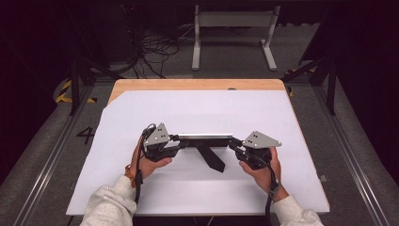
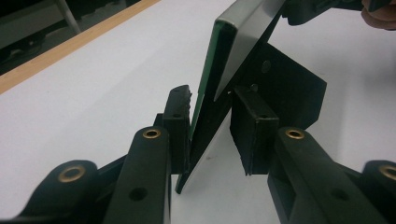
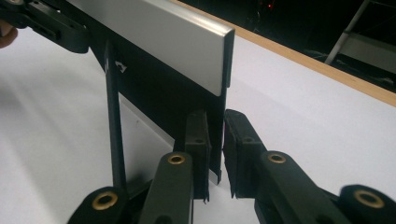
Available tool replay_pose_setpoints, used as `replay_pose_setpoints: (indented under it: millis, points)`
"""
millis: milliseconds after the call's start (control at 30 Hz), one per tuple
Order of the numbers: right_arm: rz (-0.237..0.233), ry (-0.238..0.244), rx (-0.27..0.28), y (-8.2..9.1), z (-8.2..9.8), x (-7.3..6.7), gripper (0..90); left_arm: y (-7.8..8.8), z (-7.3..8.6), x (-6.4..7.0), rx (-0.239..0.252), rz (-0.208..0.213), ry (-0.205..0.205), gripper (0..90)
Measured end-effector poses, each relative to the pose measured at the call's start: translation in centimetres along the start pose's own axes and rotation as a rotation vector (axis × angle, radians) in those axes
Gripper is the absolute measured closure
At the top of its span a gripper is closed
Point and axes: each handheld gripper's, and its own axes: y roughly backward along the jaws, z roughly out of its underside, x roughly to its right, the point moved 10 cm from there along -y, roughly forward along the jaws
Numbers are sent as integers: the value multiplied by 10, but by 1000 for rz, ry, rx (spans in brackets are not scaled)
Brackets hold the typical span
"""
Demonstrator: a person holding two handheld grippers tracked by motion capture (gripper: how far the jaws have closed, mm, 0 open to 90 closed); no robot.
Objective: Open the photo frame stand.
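I'm looking over a white sheet [image 1: 197,108] covering the wooden table [image 1: 197,84], dark room behind. The black, silver-edged photo frame [image 1: 205,138] is standing mid-table, left claw [image 1: 175,141] and right claw [image 1: 234,142] clamping its 2 ends.

The right gripper [image 3: 215,154] has its jaws set around the photo frame's [image 3: 154,32] end edge; the frame's black stand [image 3: 113,121] props at nine o'clock on the white table [image 3: 303,121].

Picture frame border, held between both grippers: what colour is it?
Silver border on the picture frame, with a black back; clearest in the right gripper view.
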Motion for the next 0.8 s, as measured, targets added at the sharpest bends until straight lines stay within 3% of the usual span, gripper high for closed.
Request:
replay_pose_setpoints:
  millis: [400, 800]
  points:
    - [-3, -8, 3, -3, 0, 1, 801, 1, 1, 1, -2, -6, -4, 711]
    - [10, 2, 20, 3, -6, 2, 794, 3, -4, 3, 16, -9, -11, 676]
